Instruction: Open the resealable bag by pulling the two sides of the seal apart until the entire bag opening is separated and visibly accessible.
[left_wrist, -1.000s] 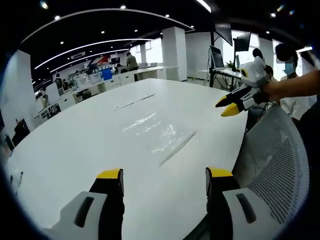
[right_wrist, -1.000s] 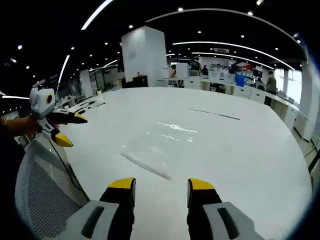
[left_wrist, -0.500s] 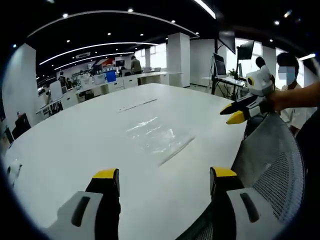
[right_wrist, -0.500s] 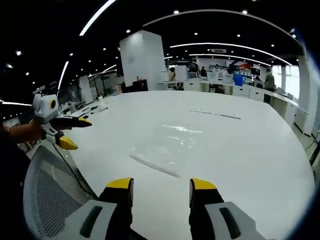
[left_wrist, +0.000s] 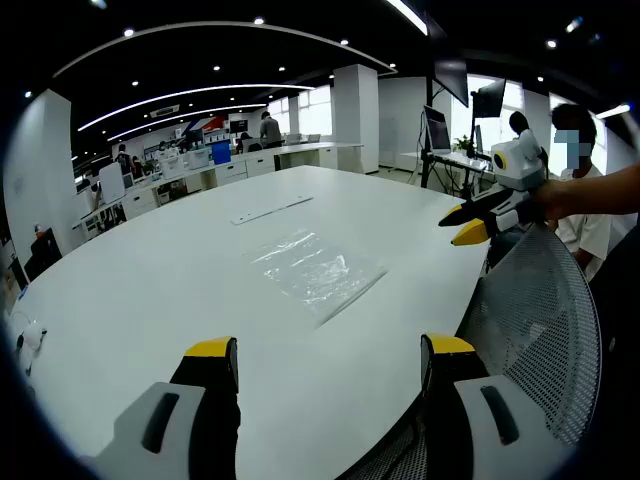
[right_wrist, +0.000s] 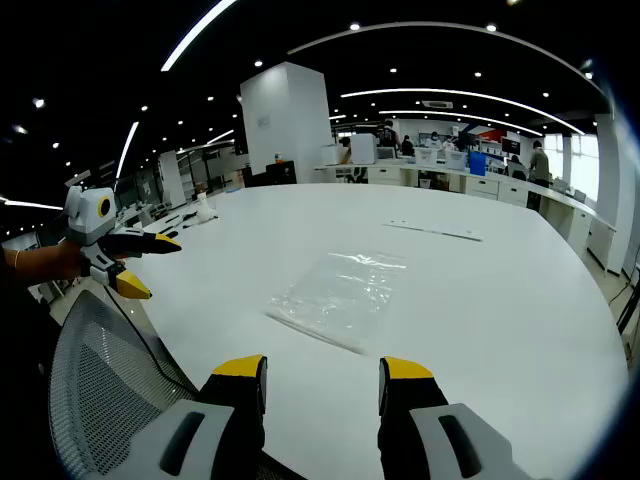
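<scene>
Both grippers, left gripper (left_wrist: 325, 358) and right gripper (right_wrist: 322, 372), stand wide and empty; each should pinch one seal lip of resealable bag (right_wrist: 338, 298) at frame centre, pulling evenly.

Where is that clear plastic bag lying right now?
The clear resealable plastic bag lies flat on the white table, ahead of both open grippers and near the grey mesh chair.
</scene>
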